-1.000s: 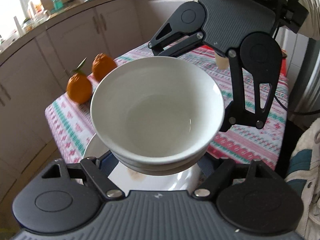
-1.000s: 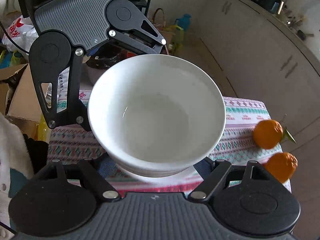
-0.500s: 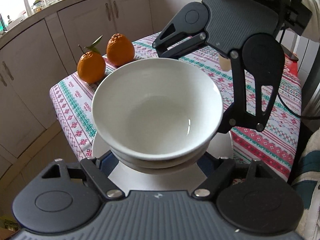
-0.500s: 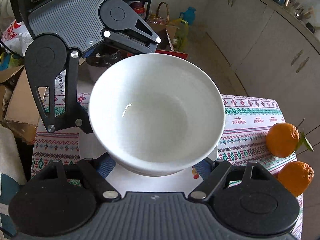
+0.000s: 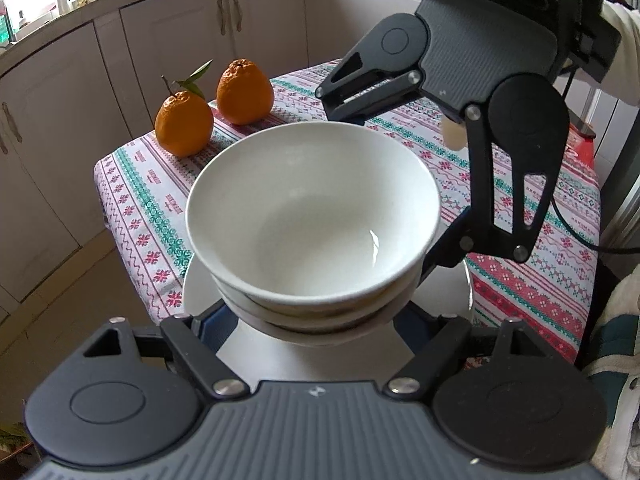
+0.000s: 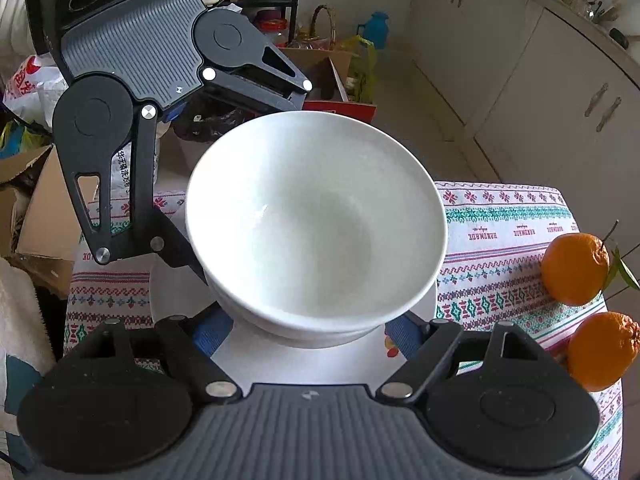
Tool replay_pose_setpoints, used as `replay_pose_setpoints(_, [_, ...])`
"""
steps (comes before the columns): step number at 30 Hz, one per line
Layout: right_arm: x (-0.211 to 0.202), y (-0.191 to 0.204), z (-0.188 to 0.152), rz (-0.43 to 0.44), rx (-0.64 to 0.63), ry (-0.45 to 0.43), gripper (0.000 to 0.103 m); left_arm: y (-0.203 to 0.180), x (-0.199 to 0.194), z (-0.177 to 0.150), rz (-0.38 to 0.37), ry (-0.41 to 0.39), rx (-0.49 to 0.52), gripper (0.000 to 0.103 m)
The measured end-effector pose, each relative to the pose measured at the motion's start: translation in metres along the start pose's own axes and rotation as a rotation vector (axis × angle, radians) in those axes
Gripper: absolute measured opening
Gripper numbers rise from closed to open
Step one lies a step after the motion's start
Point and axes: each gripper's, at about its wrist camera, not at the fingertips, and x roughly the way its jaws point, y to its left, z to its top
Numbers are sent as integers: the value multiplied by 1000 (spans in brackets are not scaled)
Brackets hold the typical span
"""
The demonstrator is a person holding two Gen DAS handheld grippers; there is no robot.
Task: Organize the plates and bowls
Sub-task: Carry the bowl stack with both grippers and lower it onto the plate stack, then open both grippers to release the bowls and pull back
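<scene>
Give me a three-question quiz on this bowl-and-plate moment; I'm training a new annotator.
1. True or false: the bowl stack is gripped from two opposite sides.
2. How many oranges are on the tablecloth?
3. What lies directly below the bowls? A) white plate B) basket C) bare floor

Key: 1 true, the left gripper and right gripper each close on it; 2 two; 3 A.

Both grippers clamp stacked white bowls (image 5: 312,216) above plate (image 5: 200,284); two oranges (image 5: 184,124) behind.
</scene>
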Motion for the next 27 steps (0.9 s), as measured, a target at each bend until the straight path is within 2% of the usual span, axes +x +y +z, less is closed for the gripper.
replay_pose_setpoints(9, [1, -2, 0, 6, 11, -5, 89, -3, 0, -3, 12, -17, 8, 87])
replay_pose_setpoints(10, [0, -1, 0, 10, 17, -8, 90, -5, -1, -3, 28, -19, 17, 88])
replay_pose_setpoints(12, [-1, 0, -1, 6, 27, -16, 100, -8, -2, -4, 59, -29, 31, 92])
replay_pose_setpoints(15, [-5, 5, -5, -14, 36, -25, 102, -11, -9, -6, 78, -42, 18, 94])
replay_pose_setpoints(20, [-22, 20, -16, -64, 65, -31, 103, -26, -25, -16, 173, -44, -9, 96])
replay_pose_setpoints(24, [-40, 42, -27, -176, 100, -27, 103, -44, -47, -26, 241, -63, -65, 97])
replay_pose_setpoints(27, [-52, 62, -38, -278, 157, -23, 103, -62, -63, -32, 304, -109, -125, 102])
